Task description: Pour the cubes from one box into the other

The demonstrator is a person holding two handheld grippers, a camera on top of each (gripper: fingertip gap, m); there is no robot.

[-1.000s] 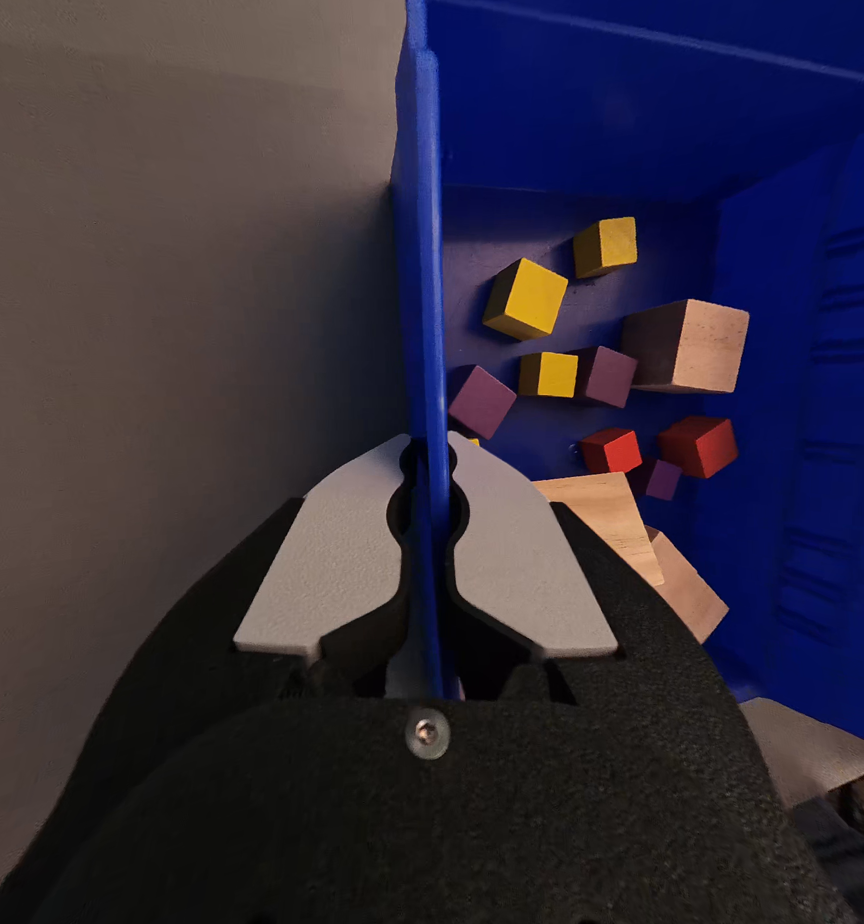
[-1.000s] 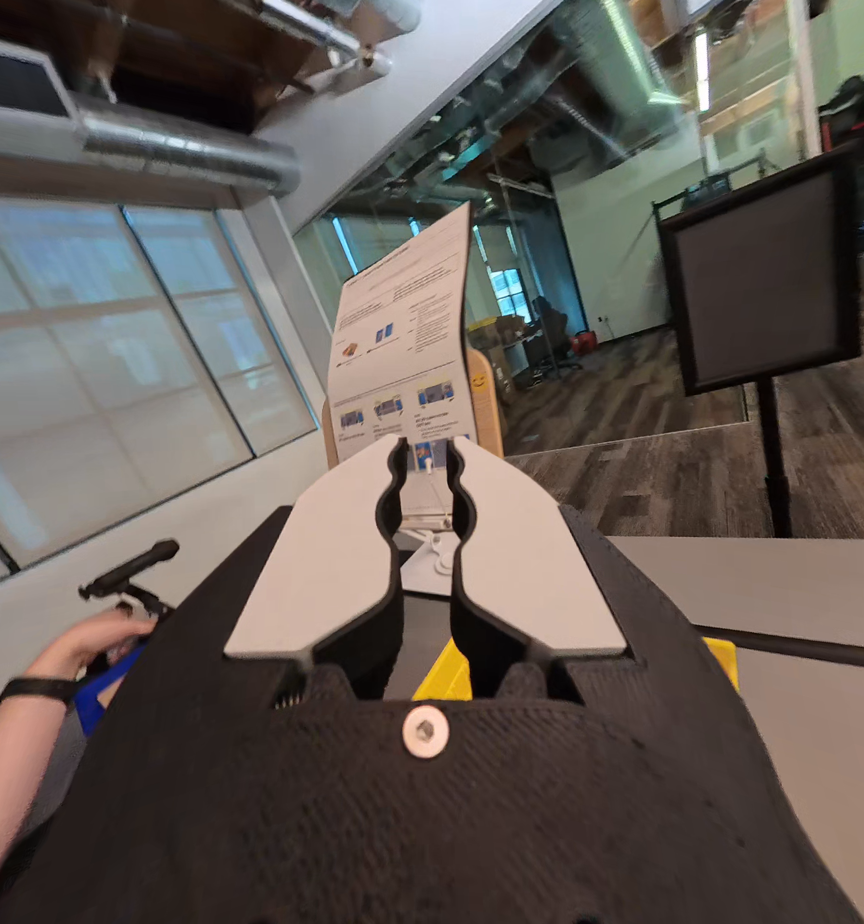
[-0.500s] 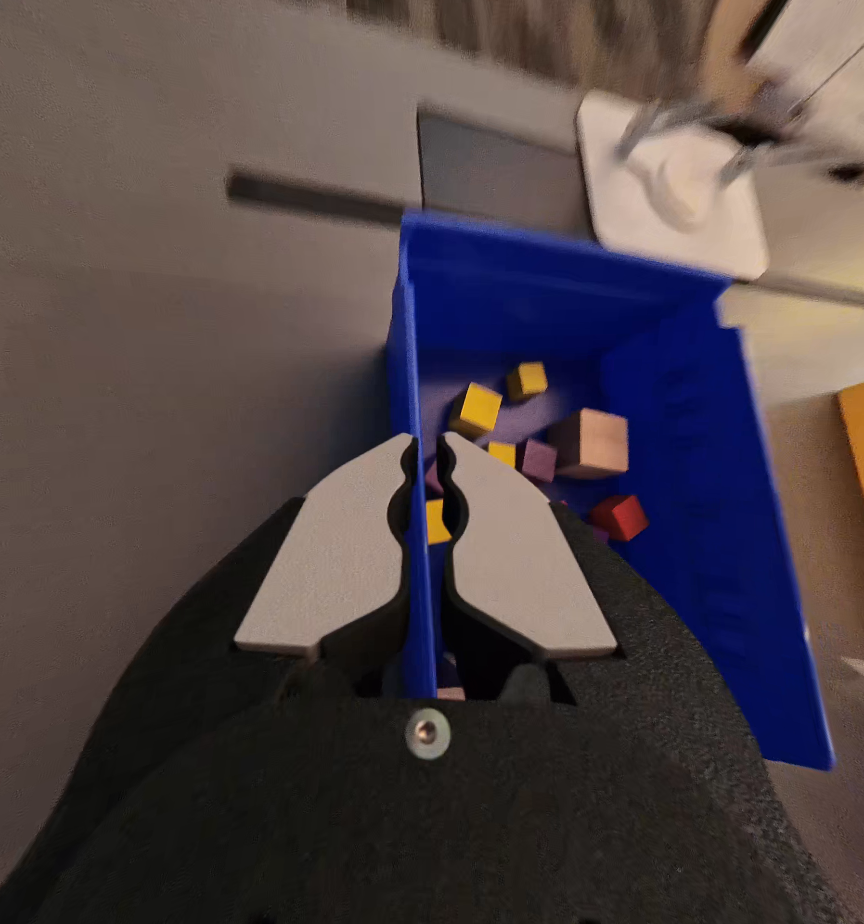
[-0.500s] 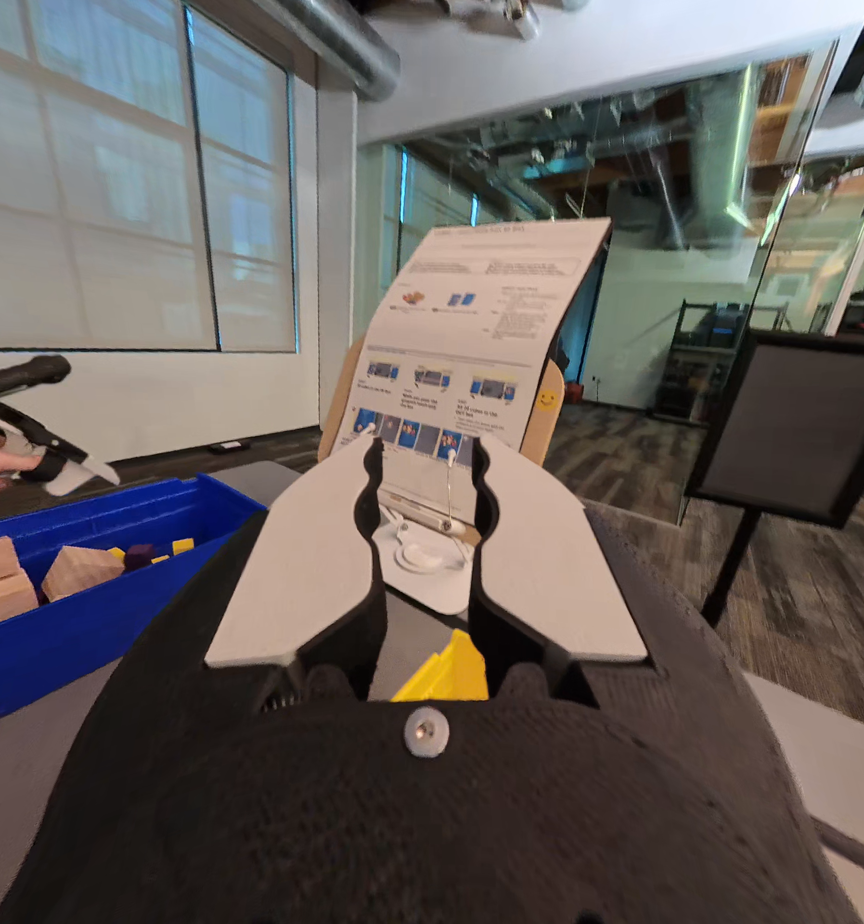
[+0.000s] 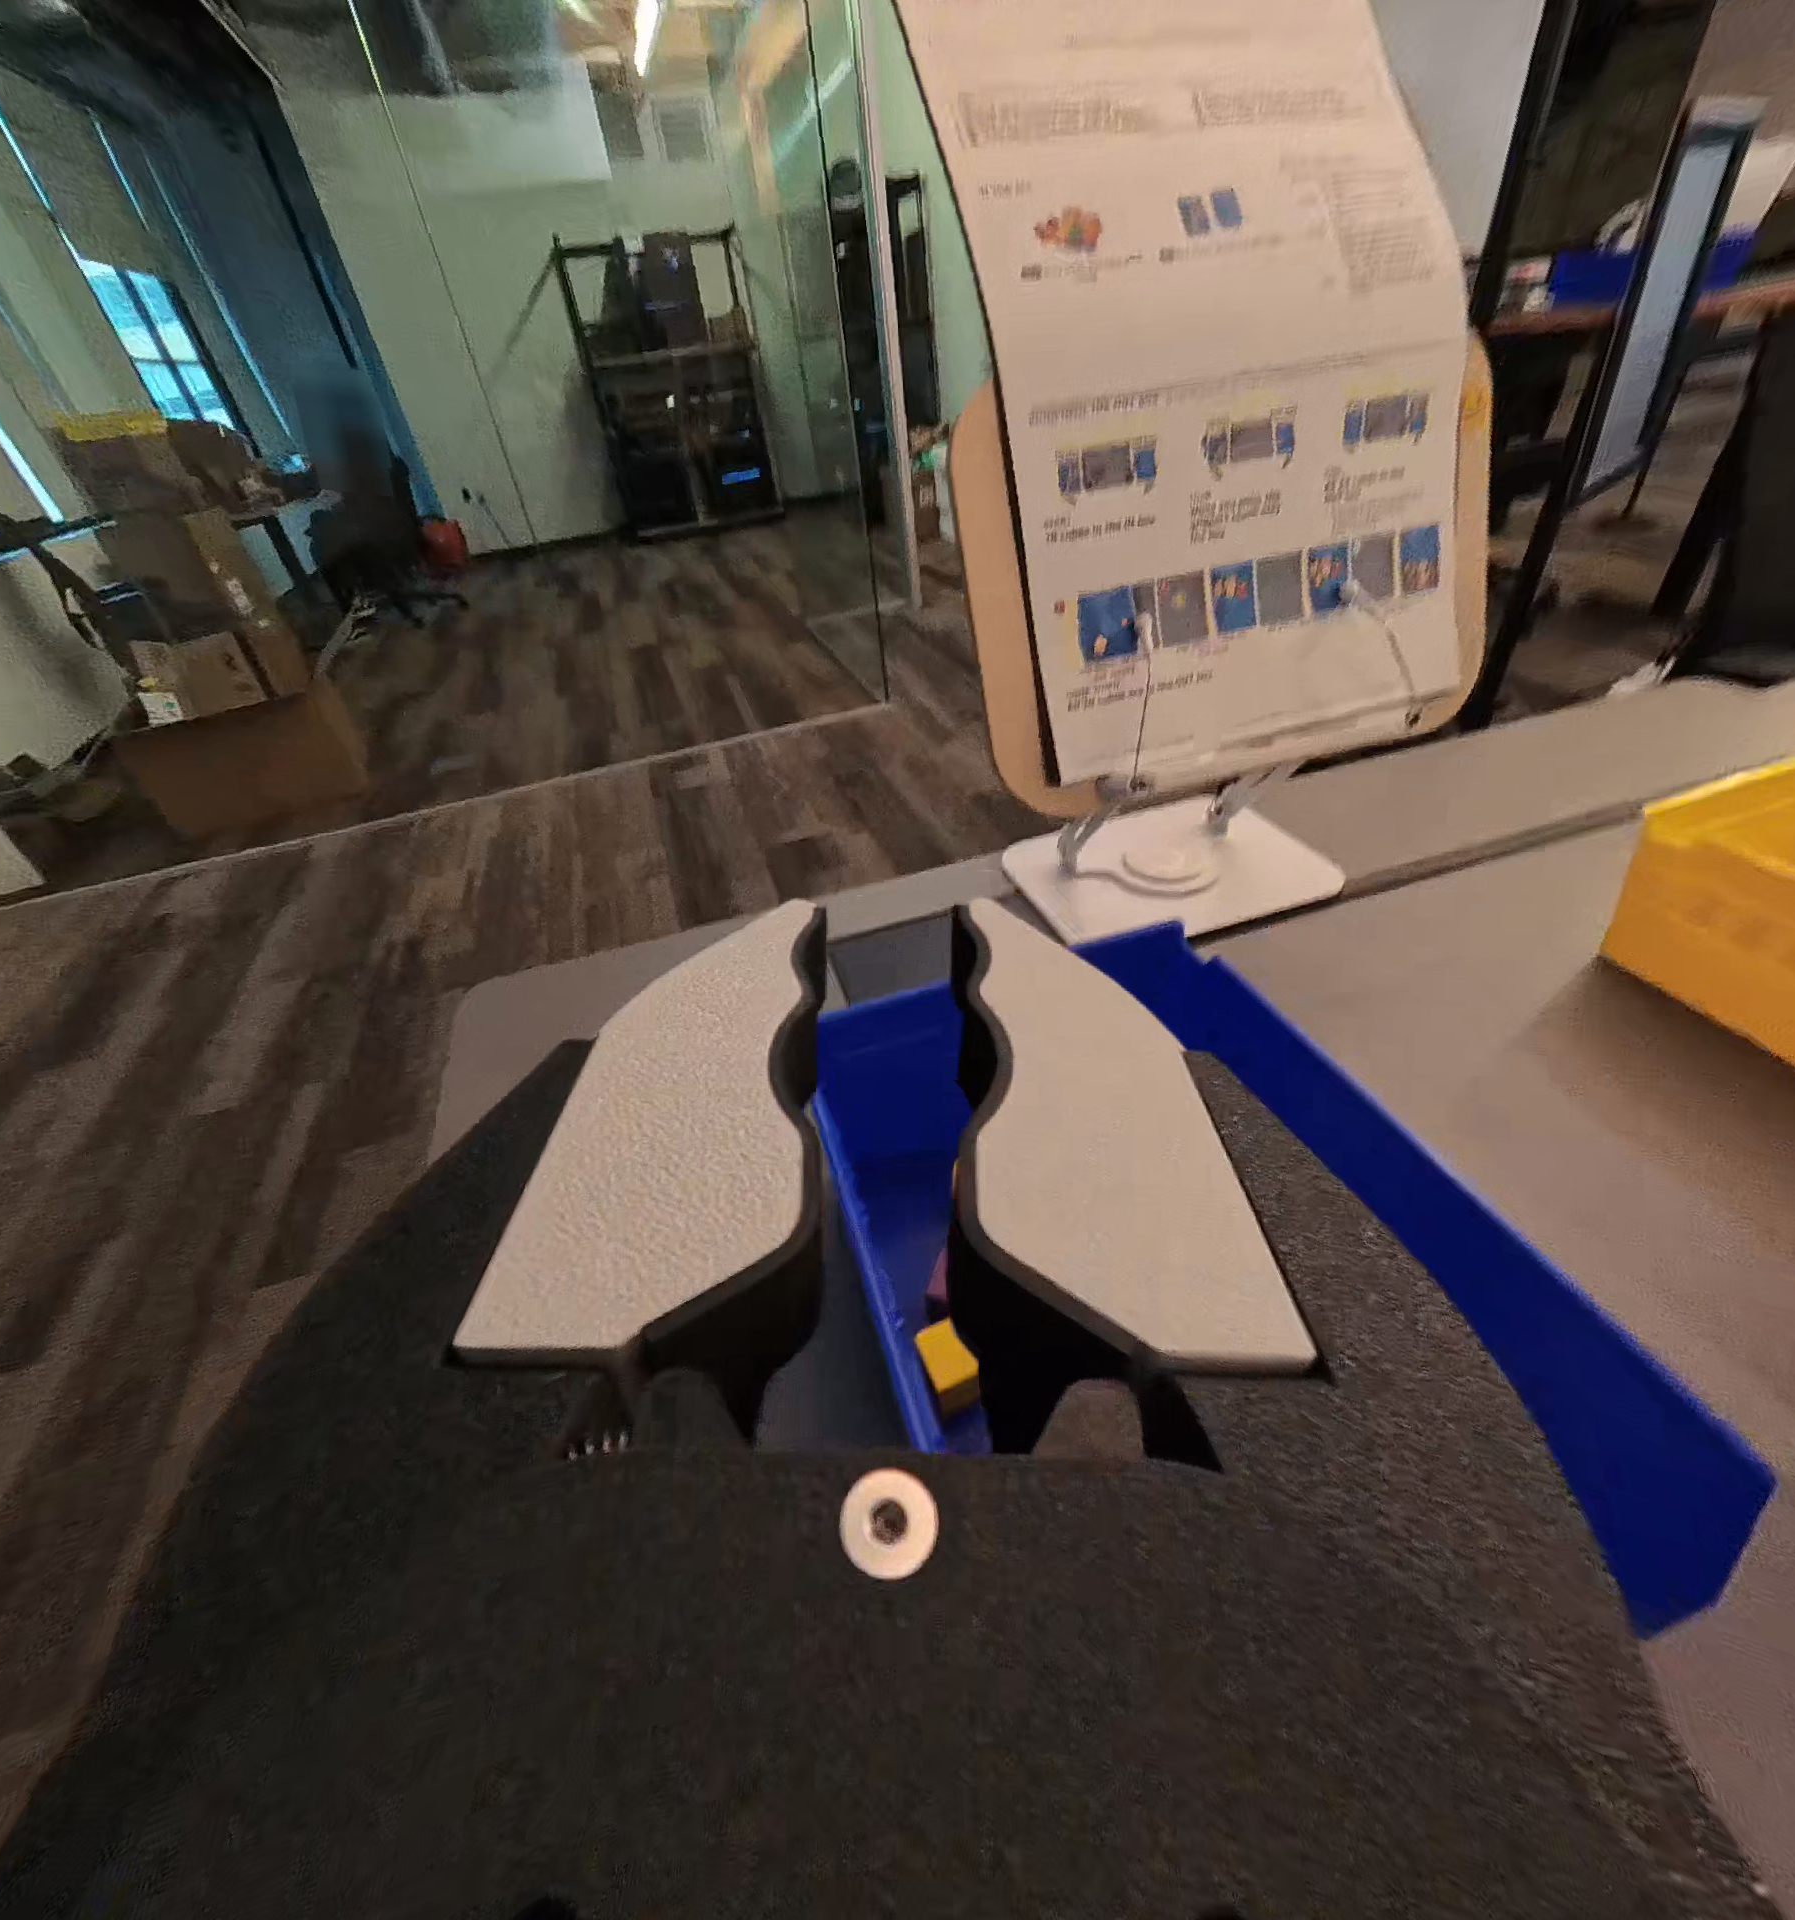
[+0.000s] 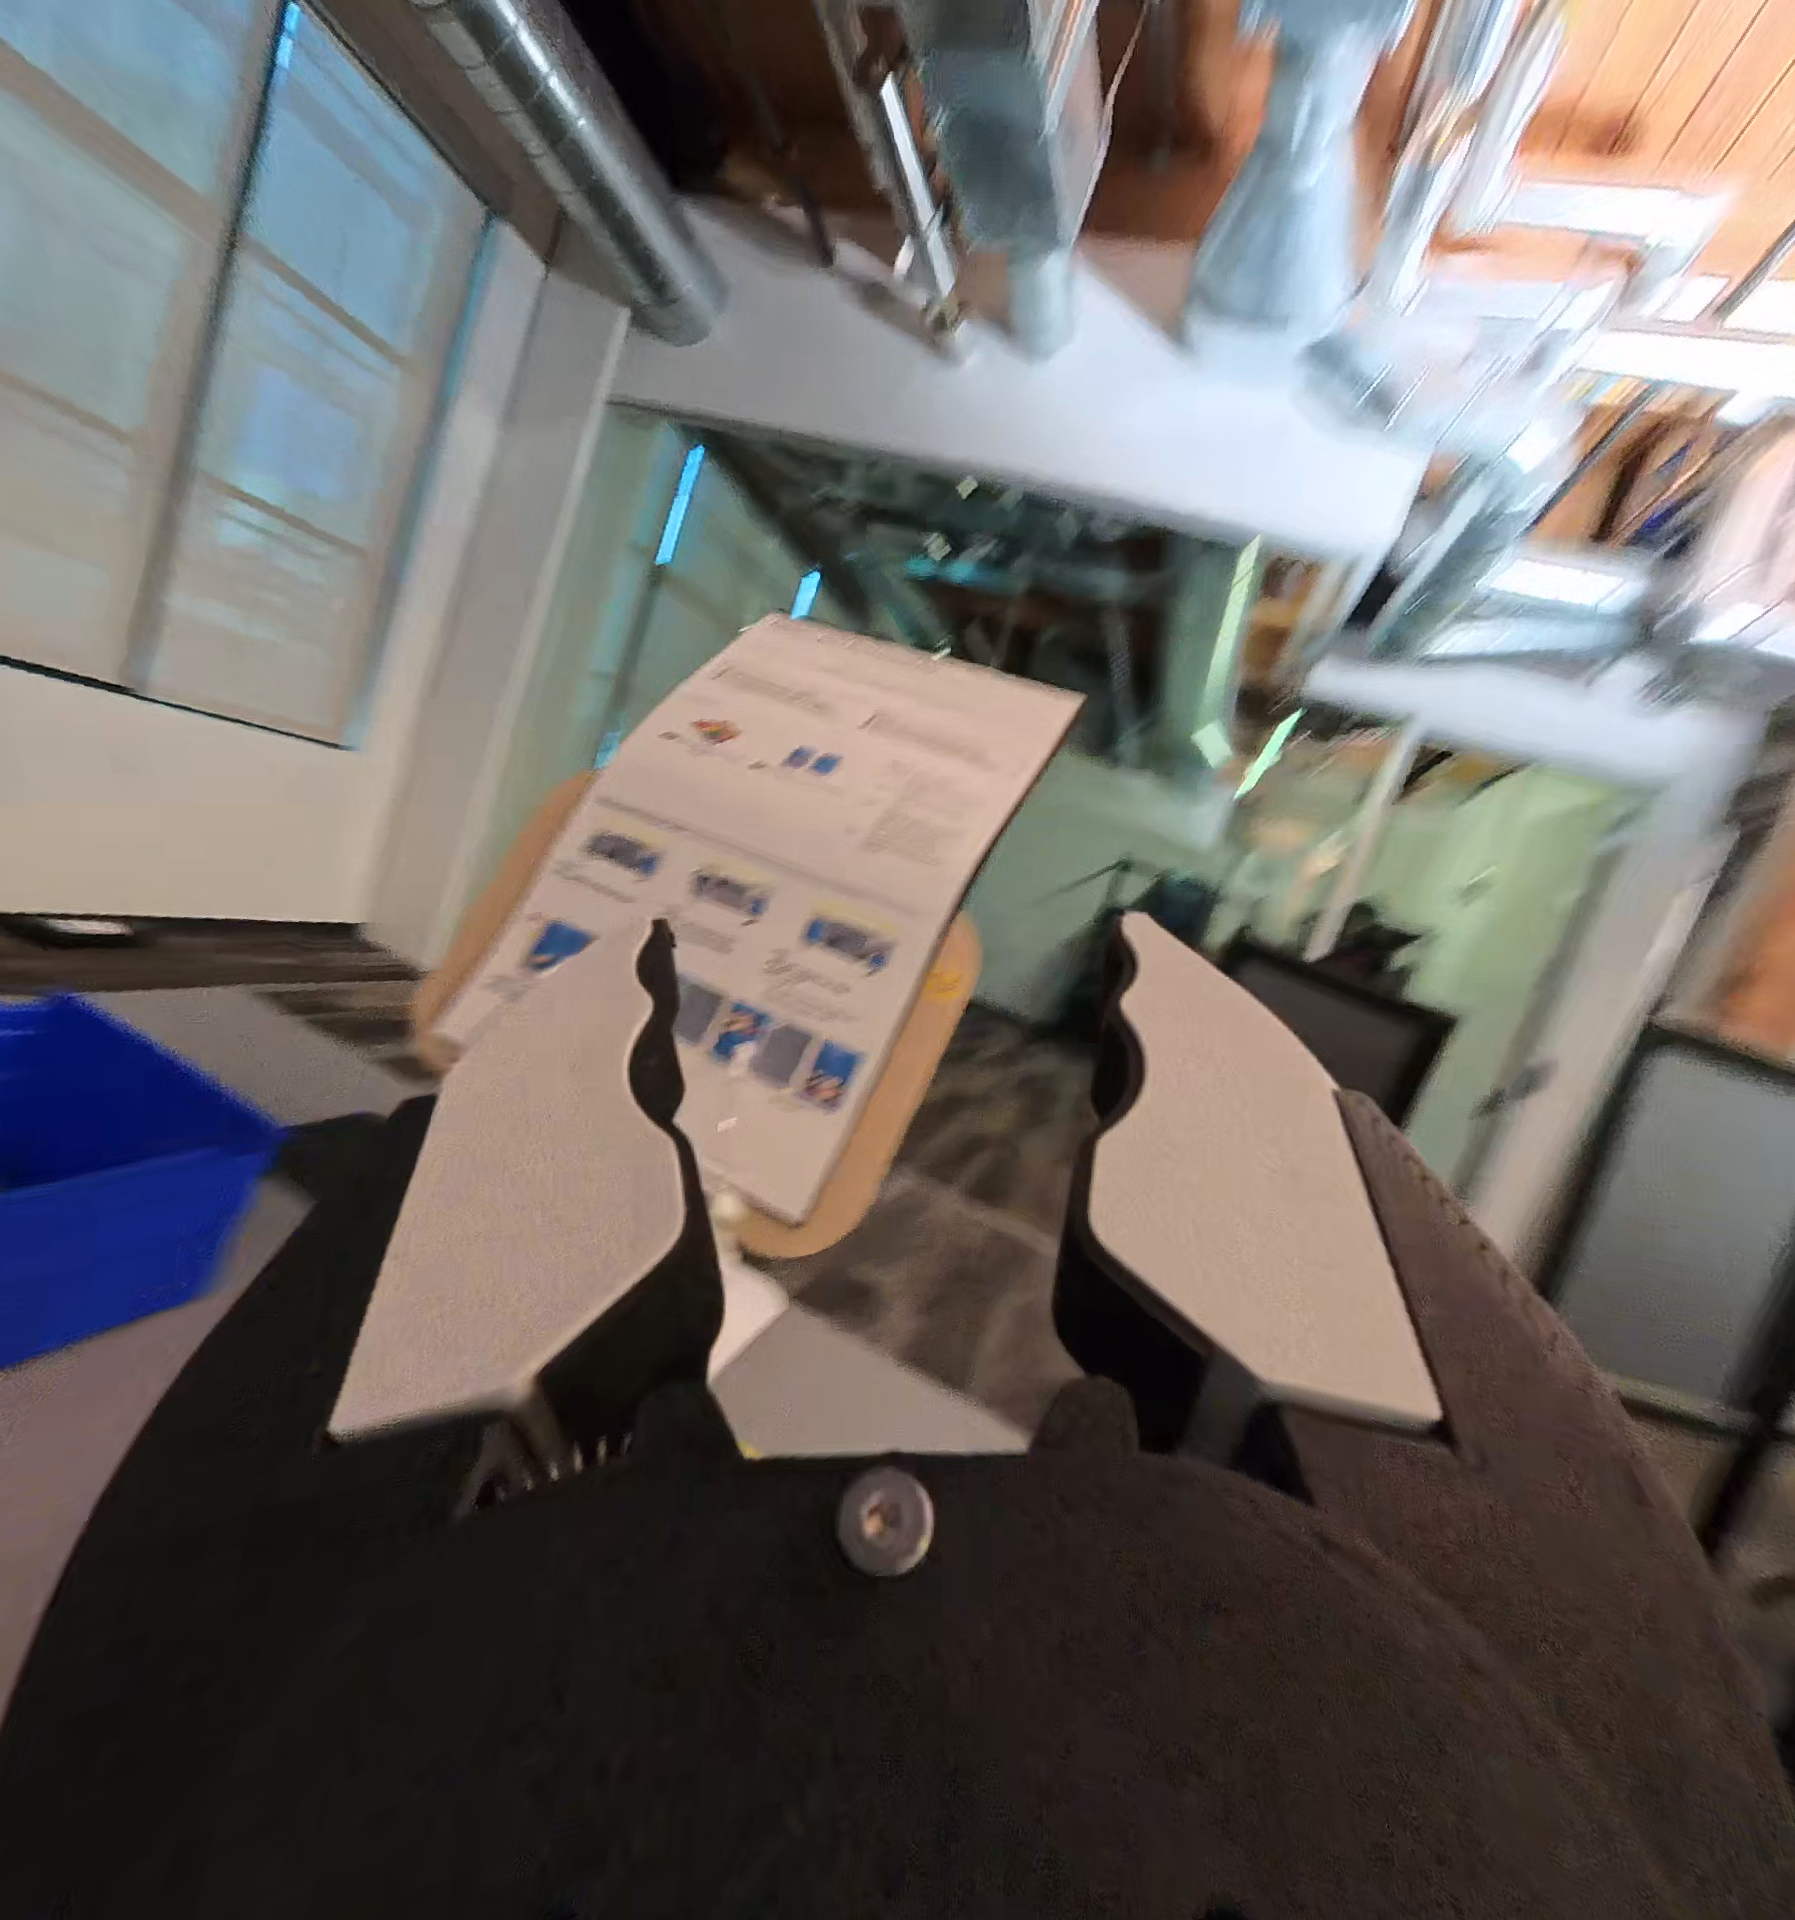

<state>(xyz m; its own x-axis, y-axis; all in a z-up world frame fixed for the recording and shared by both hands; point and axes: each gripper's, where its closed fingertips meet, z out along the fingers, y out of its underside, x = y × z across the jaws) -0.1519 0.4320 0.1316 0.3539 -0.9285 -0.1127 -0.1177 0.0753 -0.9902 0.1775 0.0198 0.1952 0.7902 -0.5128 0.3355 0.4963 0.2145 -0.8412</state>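
The blue box (image 5: 1392, 1195) stands on the grey table (image 5: 1495, 1091), mostly hidden under my left gripper (image 5: 888, 920). The jaws are parted, with the box's left wall (image 5: 872, 1195) in the gap, not clamped. A yellow cube (image 5: 947, 1369) and a purple cube (image 5: 937, 1283) show inside. The yellow box (image 5: 1755, 935) sits at the right, its inside hidden. My right gripper (image 6: 888, 925) is wide open and empty, raised and pointing above the table. The blue box (image 6: 93, 1195) lies to its left.
A document stand with a printed sheet (image 5: 1215, 416) on a white base (image 5: 1173, 873) stands at the table's far edge, just behind the blue box; it also shows in the right wrist view (image 6: 799, 883). The table's left edge drops to dark floor (image 5: 249, 1039).
My left gripper swung from looking down into the blue box to looking forward, and its jaws loosened off the wall. My right gripper opened wide, let go of the yellow box and tilted upward.
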